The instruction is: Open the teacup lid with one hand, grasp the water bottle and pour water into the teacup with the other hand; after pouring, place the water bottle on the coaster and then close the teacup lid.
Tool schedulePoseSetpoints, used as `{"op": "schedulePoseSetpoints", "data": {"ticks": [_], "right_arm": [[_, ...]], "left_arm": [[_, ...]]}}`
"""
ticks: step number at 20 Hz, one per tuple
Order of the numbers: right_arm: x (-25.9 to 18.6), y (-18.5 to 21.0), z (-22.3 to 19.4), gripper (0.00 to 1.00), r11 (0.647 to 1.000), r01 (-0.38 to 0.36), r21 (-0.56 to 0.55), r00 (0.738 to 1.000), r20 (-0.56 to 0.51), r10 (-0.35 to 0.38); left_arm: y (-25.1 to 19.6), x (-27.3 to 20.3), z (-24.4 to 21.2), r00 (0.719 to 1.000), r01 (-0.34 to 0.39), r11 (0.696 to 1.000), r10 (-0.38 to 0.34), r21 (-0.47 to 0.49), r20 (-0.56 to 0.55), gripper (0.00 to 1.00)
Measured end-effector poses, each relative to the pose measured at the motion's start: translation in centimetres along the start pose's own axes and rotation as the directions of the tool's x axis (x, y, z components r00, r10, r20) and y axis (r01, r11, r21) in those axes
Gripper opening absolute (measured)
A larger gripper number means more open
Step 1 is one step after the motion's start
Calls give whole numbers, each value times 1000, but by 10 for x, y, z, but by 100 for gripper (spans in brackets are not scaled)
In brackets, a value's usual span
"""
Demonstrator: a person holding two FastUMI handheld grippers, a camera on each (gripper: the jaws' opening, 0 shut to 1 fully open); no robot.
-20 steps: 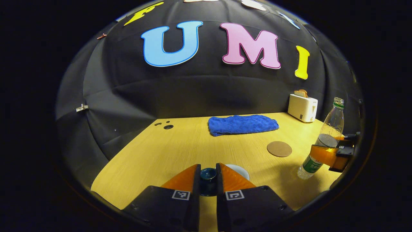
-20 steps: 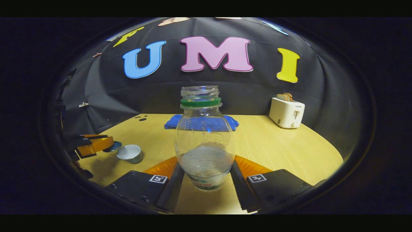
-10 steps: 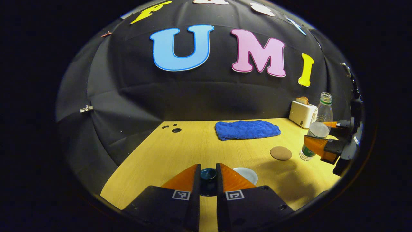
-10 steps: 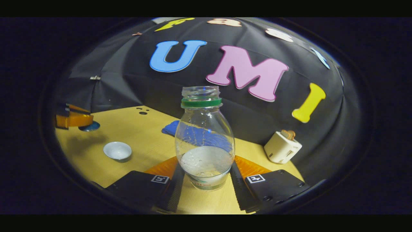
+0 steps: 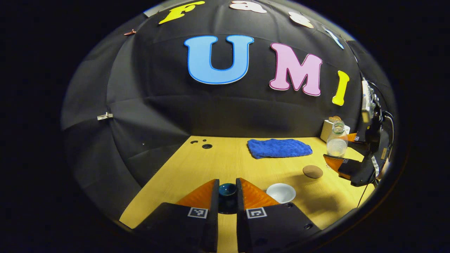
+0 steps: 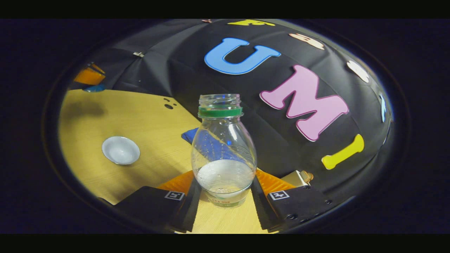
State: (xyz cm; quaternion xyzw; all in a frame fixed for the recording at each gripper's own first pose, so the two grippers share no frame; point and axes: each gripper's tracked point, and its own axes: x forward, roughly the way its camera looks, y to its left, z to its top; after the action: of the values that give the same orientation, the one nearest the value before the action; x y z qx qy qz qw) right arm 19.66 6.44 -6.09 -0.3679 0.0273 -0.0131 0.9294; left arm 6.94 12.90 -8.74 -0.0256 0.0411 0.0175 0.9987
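Right gripper (image 6: 223,191) clamped on water bottle (image 6: 223,151), tilted. Teacup (image 6: 120,150) open, left of bottle neck. Left gripper (image 5: 227,196) pinching lid (image 5: 227,190).

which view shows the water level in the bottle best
The right gripper view: the water bottle stands close between the right gripper fingers, its waterline plain. In the left gripper view the bottle is small and far off.

Table (image 5: 197,168) yellow light wood grain. Towel (image 5: 279,148) bright blue, at 1 o'clock. Coaster (image 5: 312,171) plain brown. Teacup (image 5: 281,193) white, its lid (image 5: 227,190) dark teal. Water bottle (image 6: 223,147) clear, green neck ring, green-white label. Toaster (image 5: 328,127) white.
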Motion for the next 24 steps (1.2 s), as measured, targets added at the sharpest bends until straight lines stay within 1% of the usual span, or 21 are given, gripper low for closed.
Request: {"op": "schedulePoseSetpoints", "data": {"ticks": [3, 5, 6, 7, 8, 9, 13, 14, 15, 17, 18, 19, 20, 22, 23, 24], "right_arm": [[15, 14, 4, 72, 995, -24, -98, 1000, 5, 24], [19, 23, 8, 72, 982, -42, -184, 999, 20, 46], [23, 28, 10, 71, 969, -49, -242, 998, 22, 56], [23, 34, 12, 71, 957, -58, -283, 997, 32, 70], [25, 41, 12, 71, 947, -73, -312, 995, 37, 89], [24, 46, 11, 71, 939, -84, -332, 994, 38, 103], [28, 60, 9, 72, 899, -102, -425, 990, 49, 135], [27, 58, 8, 72, 889, -107, -444, 988, 49, 143], [28, 58, 7, 72, 881, -112, -459, 987, 51, 152], [30, 59, 7, 72, 868, -105, -485, 986, 60, 153], [31, 61, 3, 71, 861, -106, -498, 987, 56, 154], [32, 61, 0, 71, 853, -108, -511, 987, 51, 156], [37, 64, -1, 72, 844, -108, -526, 986, 49, 157], [37, 65, -4, 71, 820, -108, -562, 984, 59, 170], [38, 66, -4, 72, 806, -108, -582, 982, 65, 179], [38, 67, -4, 71, 792, -107, -601, 980, 71, 186]], "left_arm": [[11, -4, -8, 1000, -13, 1000, 13, -17, -11, 25], [19, -7, -13, 1000, -21, 999, 20, -32, -21, 25], [21, -9, -13, 1000, -22, 999, 21, -40, -22, 29], [24, -10, -14, 999, -25, 999, 24, -43, -22, 29], [26, -11, -13, 999, -28, 999, 27, -41, -23, 22], [29, -12, -16, 999, -34, 999, 33, -37, -30, 25], [37, -12, -20, 998, -38, 999, 37, -22, -44, 25], [39, -12, -18, 998, -39, 999, 38, -18, -41, 22], [40, -11, -16, 999, -39, 999, 38, -13, -39, 25], [41, -11, -15, 999, -39, 999, 39, -1, -37, 25], [40, -10, -15, 999, -35, 999, 35, 2, -38, 22], [39, -9, -16, 999, -31, 999, 32, 3, -38, 25], [38, -9, -16, 999, -27, 1000, 27, 3, -38, 25], [37, -10, -15, 999, -23, 1000, 23, 3, -36, 25], [37, -11, -16, 999, -22, 1000, 22, 5, -36, 22], [37, -11, -17, 999, -21, 1000, 21, 4, -38, 22]]}}
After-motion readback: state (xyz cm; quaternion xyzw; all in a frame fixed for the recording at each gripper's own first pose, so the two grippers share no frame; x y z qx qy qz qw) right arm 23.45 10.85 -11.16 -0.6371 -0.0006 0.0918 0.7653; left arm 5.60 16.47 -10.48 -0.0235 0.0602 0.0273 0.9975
